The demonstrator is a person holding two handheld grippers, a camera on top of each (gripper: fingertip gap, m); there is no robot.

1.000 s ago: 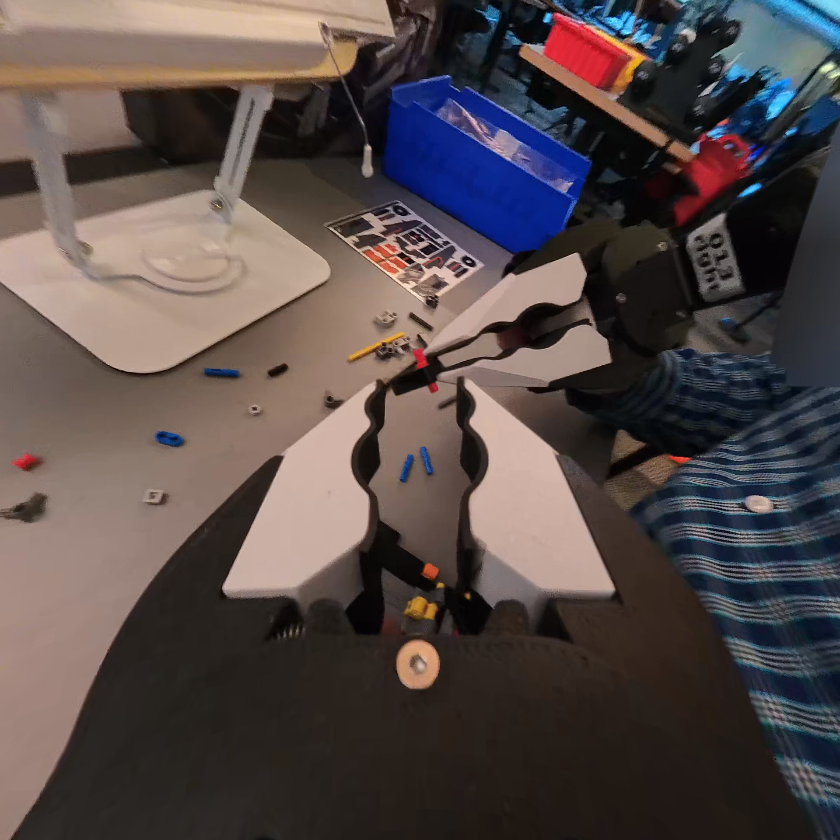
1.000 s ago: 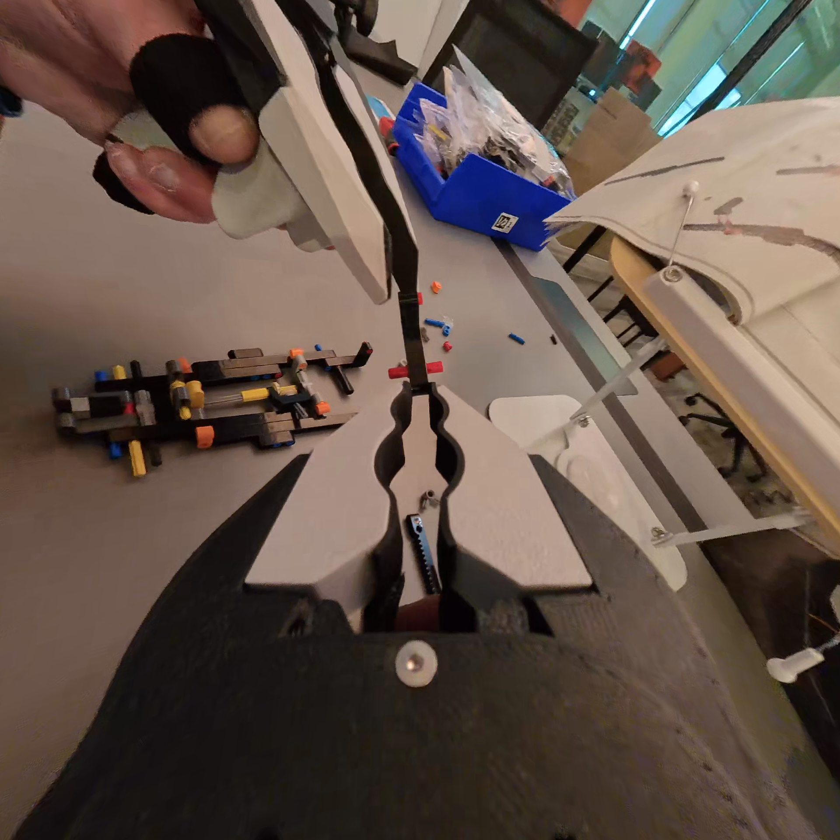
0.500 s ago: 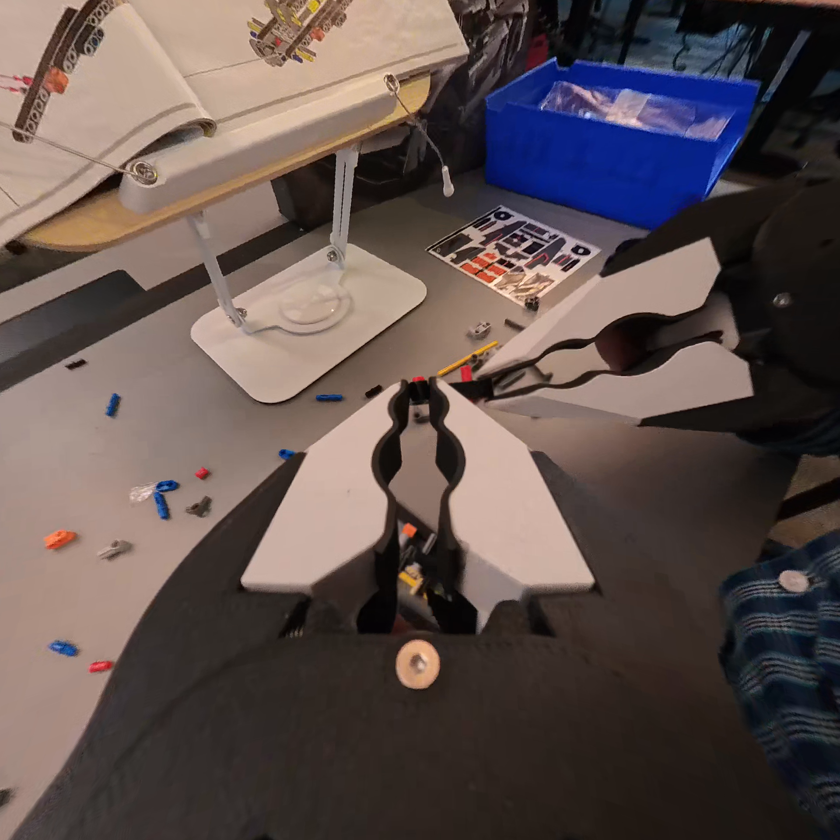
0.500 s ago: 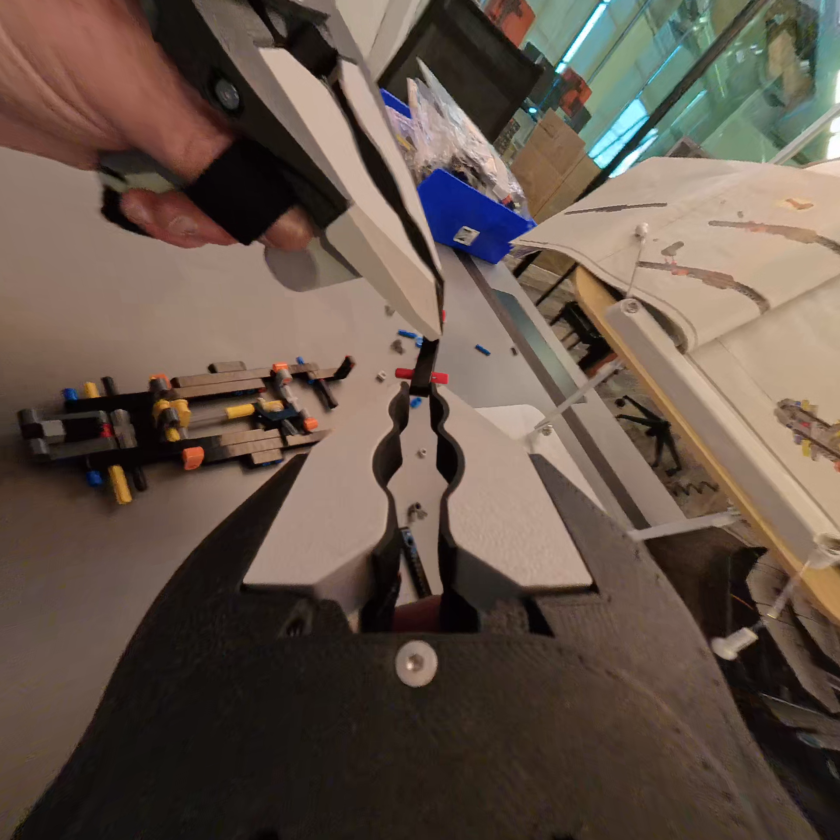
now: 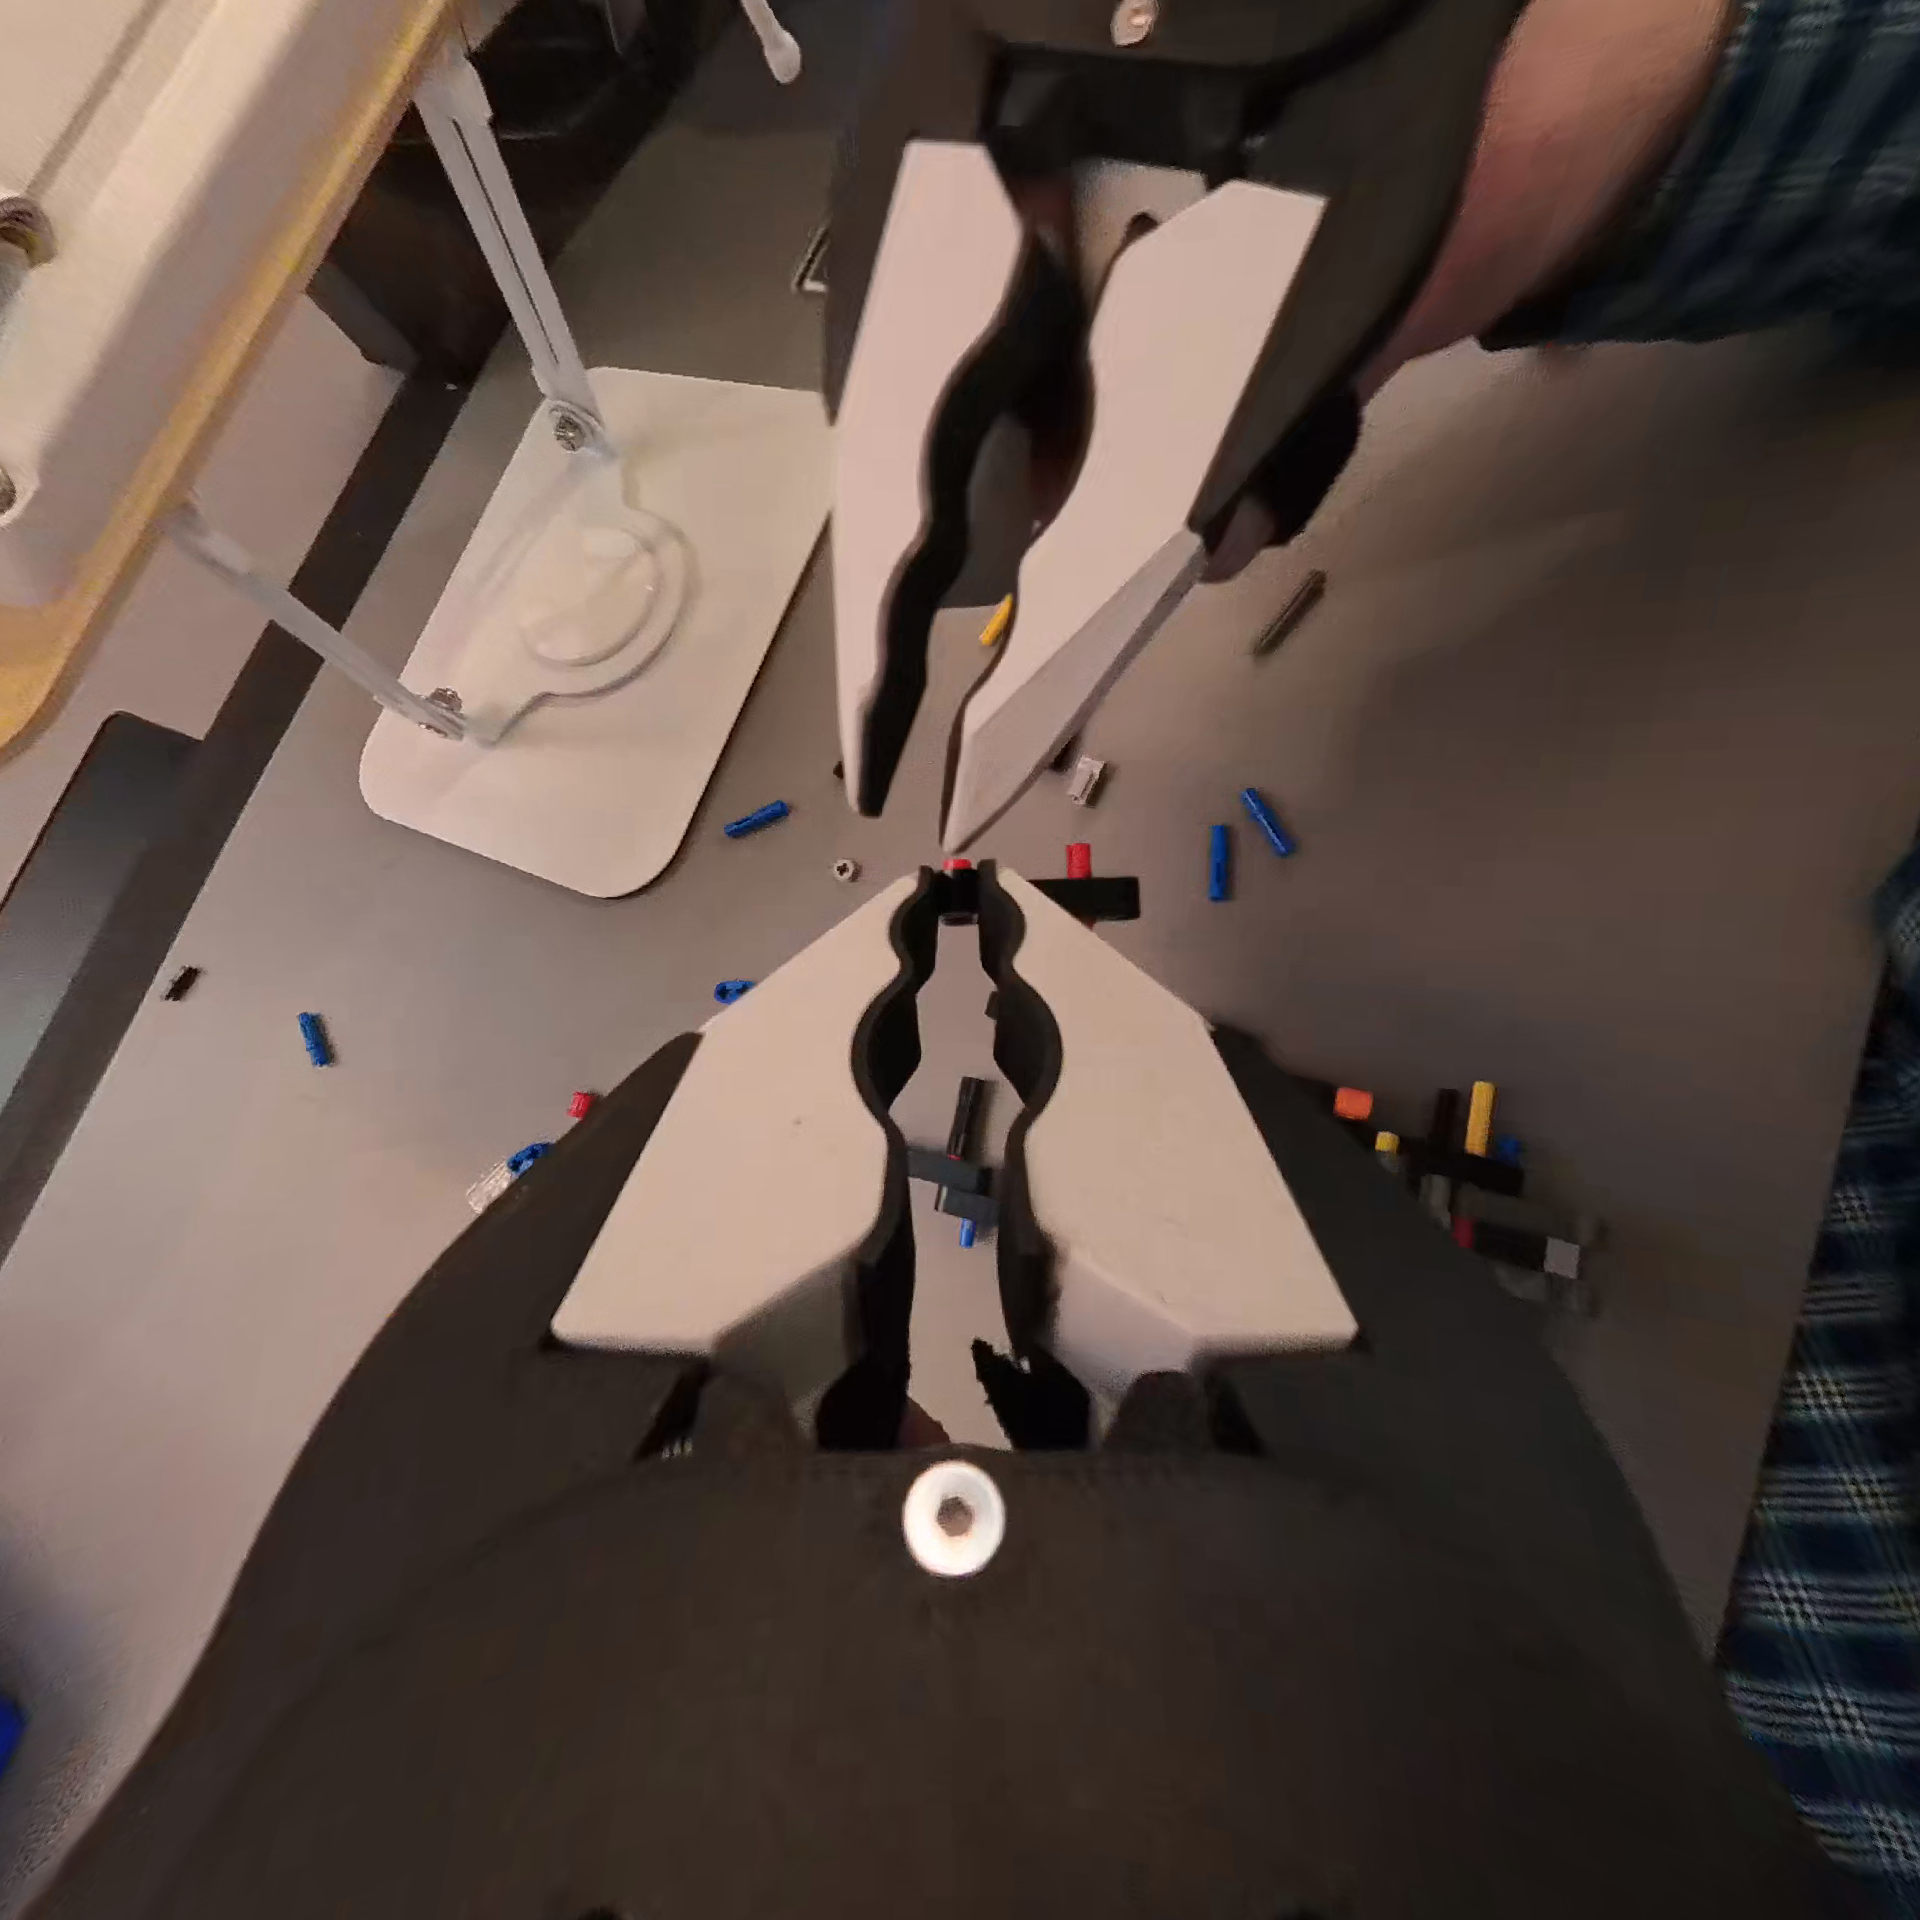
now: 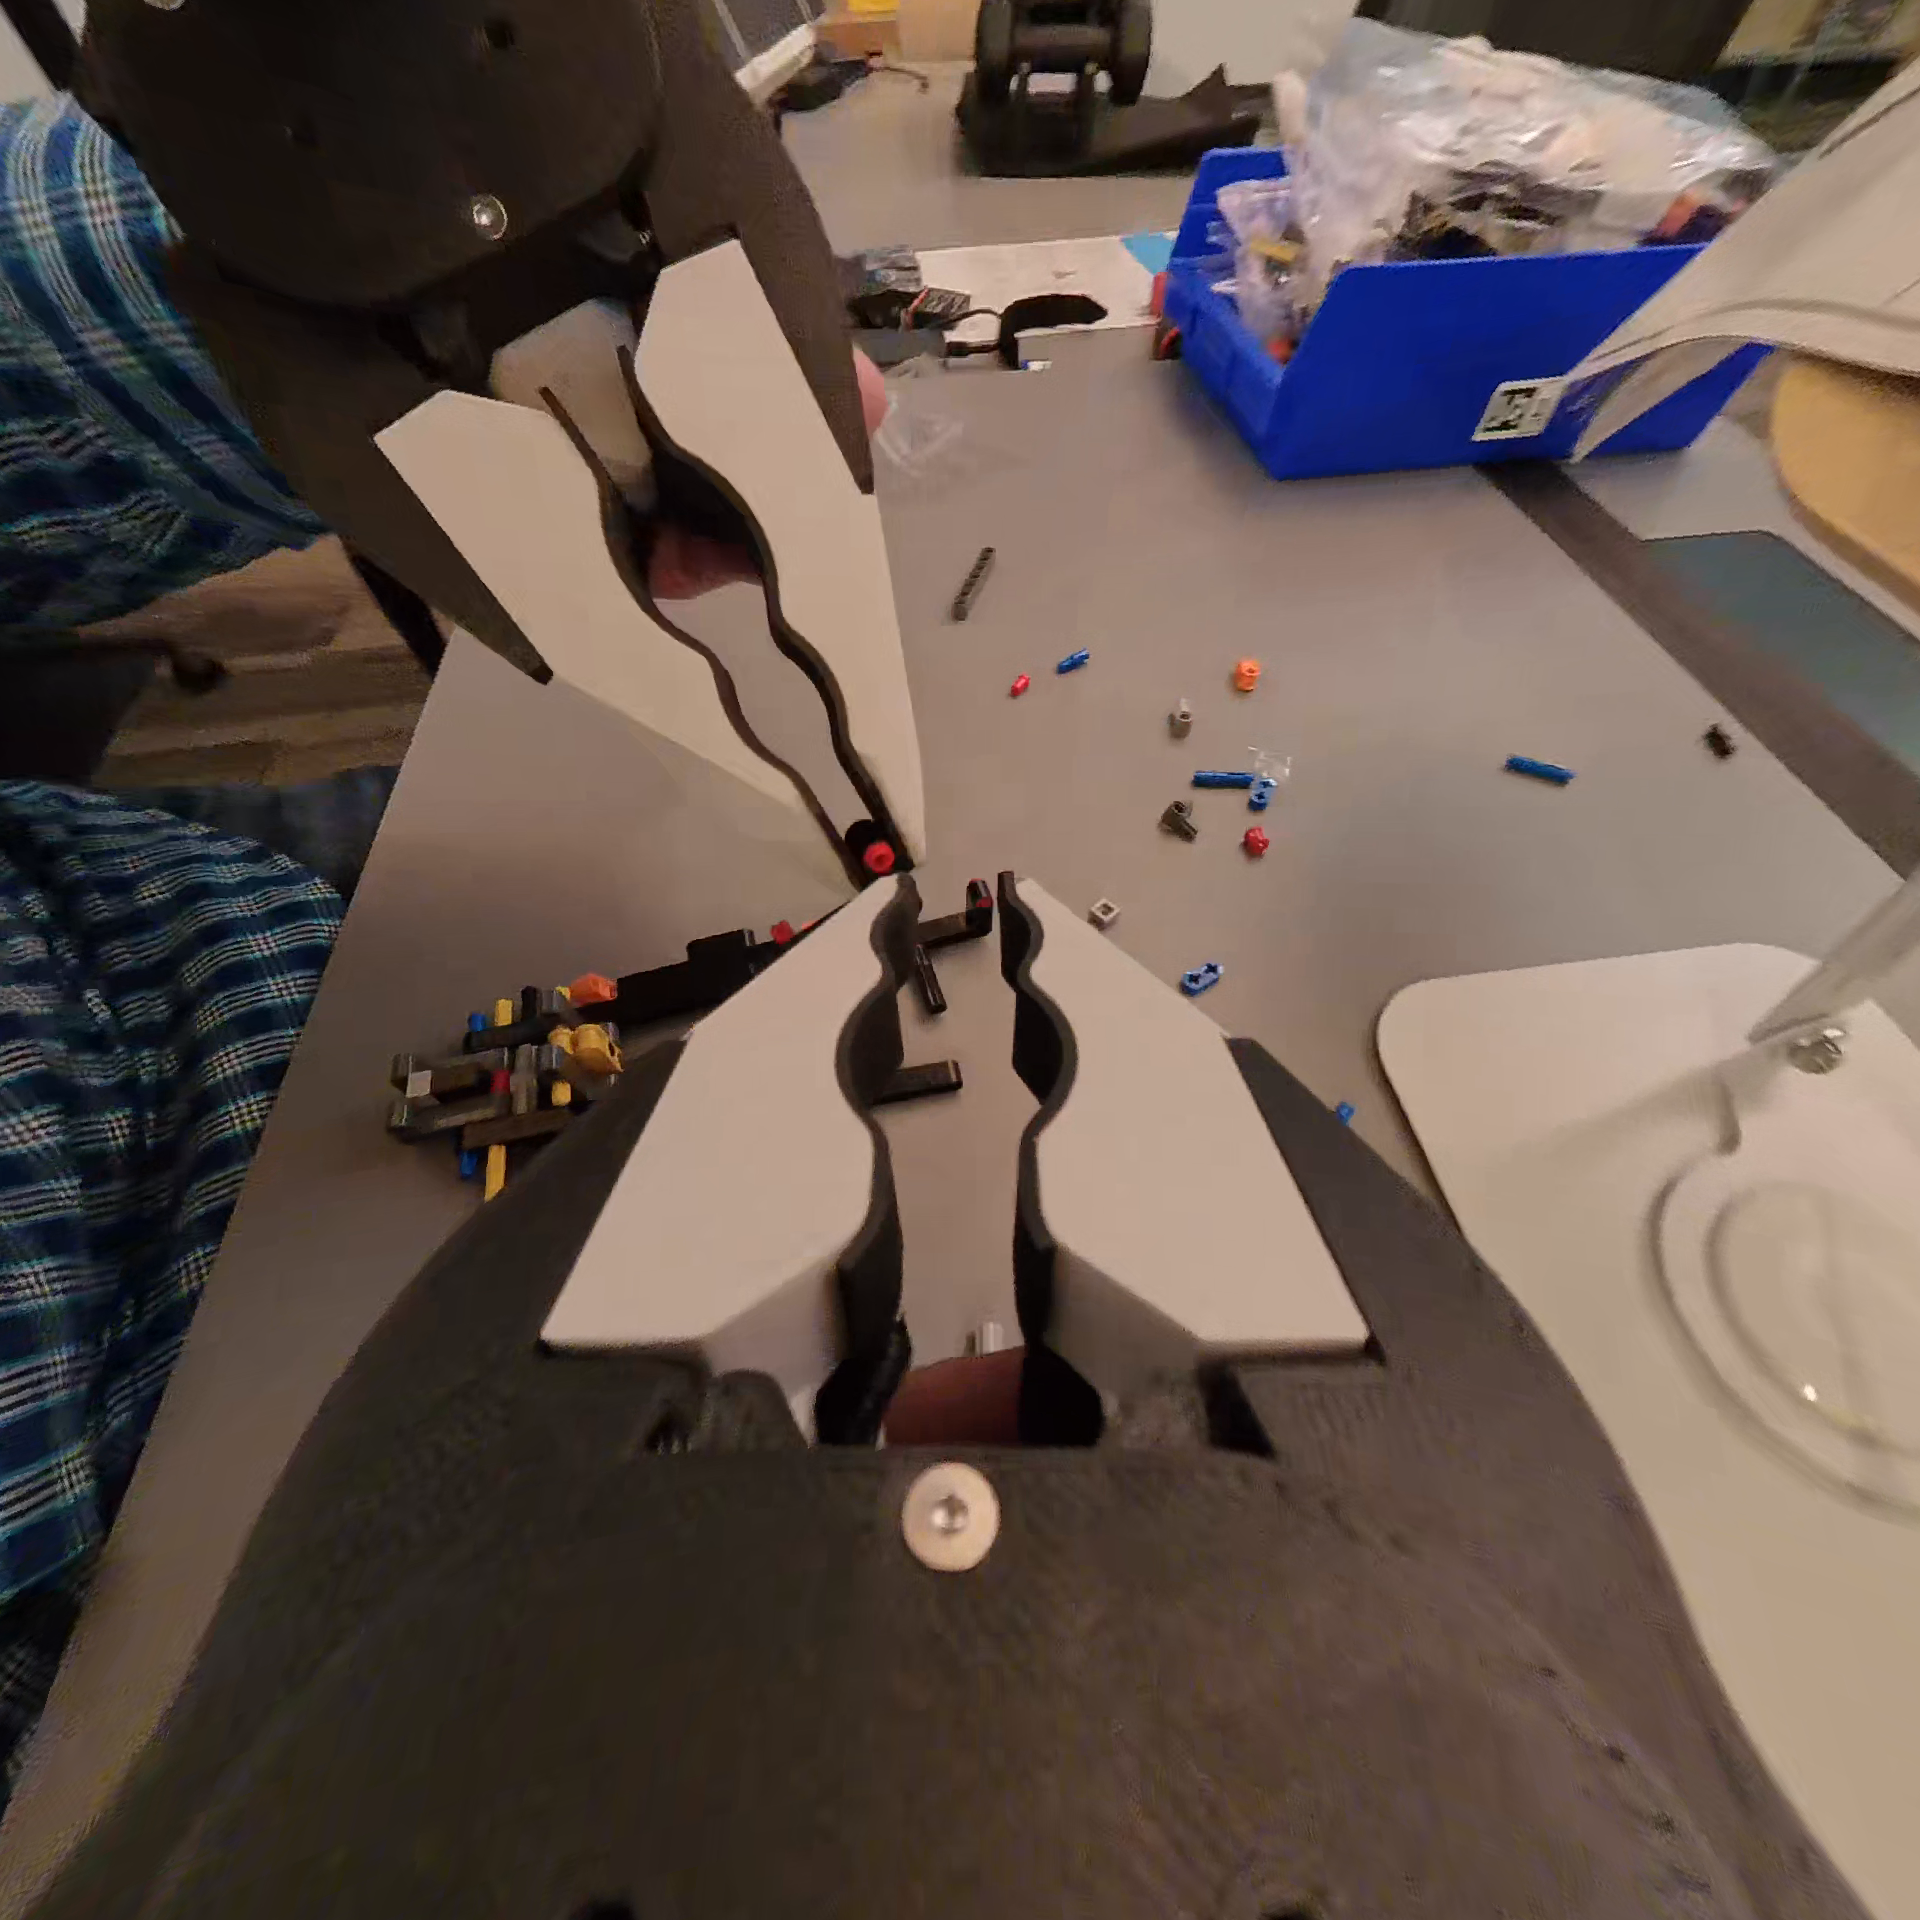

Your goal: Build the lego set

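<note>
— How much room do we have at our left gripper?

— Little ahead: our right gripper points straight at it, tips nearly meeting. Forward-left stands the white stand base.

— To its right?

— A black piece with a red pin lies just beside the tip; the half-built assembly sits back-right. Bare grey table lies open between and beyond them

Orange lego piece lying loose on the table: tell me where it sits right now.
In the right wrist view the orange piece lies on the grey table, right of centre, between the blue bin and a small grey piece.
</note>
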